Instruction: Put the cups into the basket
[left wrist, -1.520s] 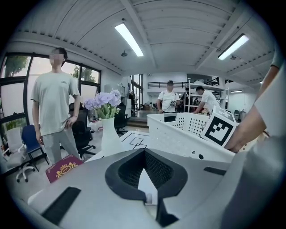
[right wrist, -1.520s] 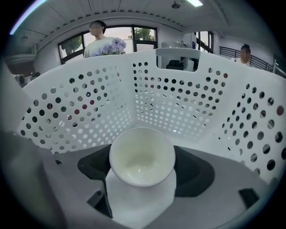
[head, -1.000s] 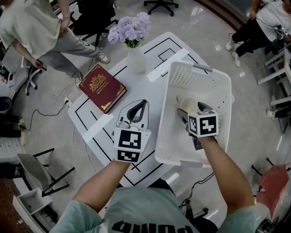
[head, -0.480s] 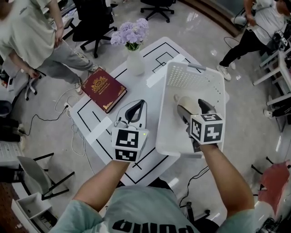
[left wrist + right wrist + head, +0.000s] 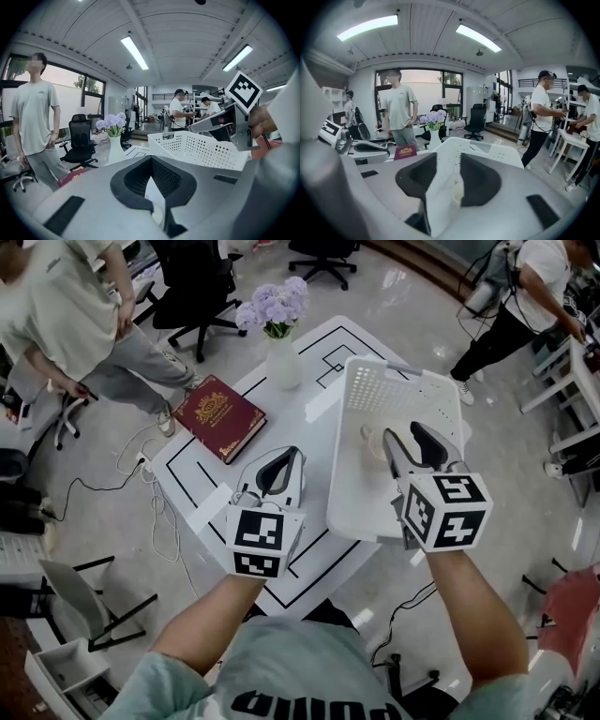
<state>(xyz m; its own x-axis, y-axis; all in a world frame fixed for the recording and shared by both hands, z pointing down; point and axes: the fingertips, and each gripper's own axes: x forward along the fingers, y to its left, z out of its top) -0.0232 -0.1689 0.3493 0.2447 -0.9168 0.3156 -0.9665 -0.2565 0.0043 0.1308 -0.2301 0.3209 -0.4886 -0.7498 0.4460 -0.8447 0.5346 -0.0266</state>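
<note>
Right gripper (image 5: 403,430) has risen out of the basket (image 5: 342,474), jaws released, just narrowing, empty. Cup (image 5: 373,440) stays inside, likely delivered. Left gripper (image 5: 295,453) clenched, empty.

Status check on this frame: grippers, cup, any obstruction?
Left gripper shut, empty. Right gripper open above basket, jaws just been closing, nothing between. Cup lying in basket. Vase, book well aside.

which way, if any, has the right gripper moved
Yes: right gripper rose off cream cup in the white plastic basket; empty jaws have just been closing.
</note>
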